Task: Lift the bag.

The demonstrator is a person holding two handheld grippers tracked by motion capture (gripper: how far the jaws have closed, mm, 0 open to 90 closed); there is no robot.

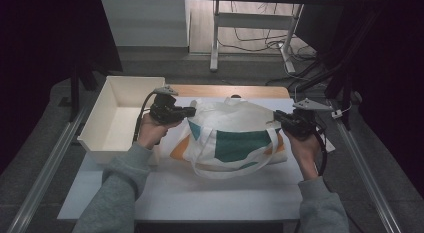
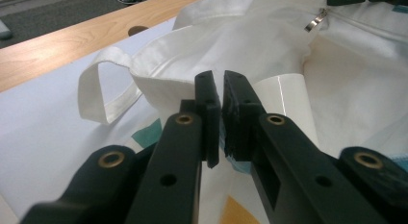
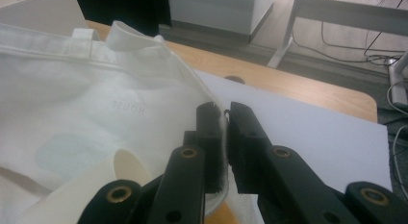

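both claws pinch the rim of the white tote bag (image 1: 235, 138), which lies on the counter (image 1: 200, 193) right of the cream bin (image 1: 112, 118): the left claw (image 2: 220, 89) is clamped on fabric at the bag's left edge, the right claw (image 3: 225, 119) on its right edge, though the cloth between the pads is mostly hidden by the jaws. a pale rolled tube (image 2: 284, 101) inside the bag is partly covered by fabric, and faint lettering on the lining is hard to read. from above, the forearms reach in from the near edge, hands level and facing each other across the bag.
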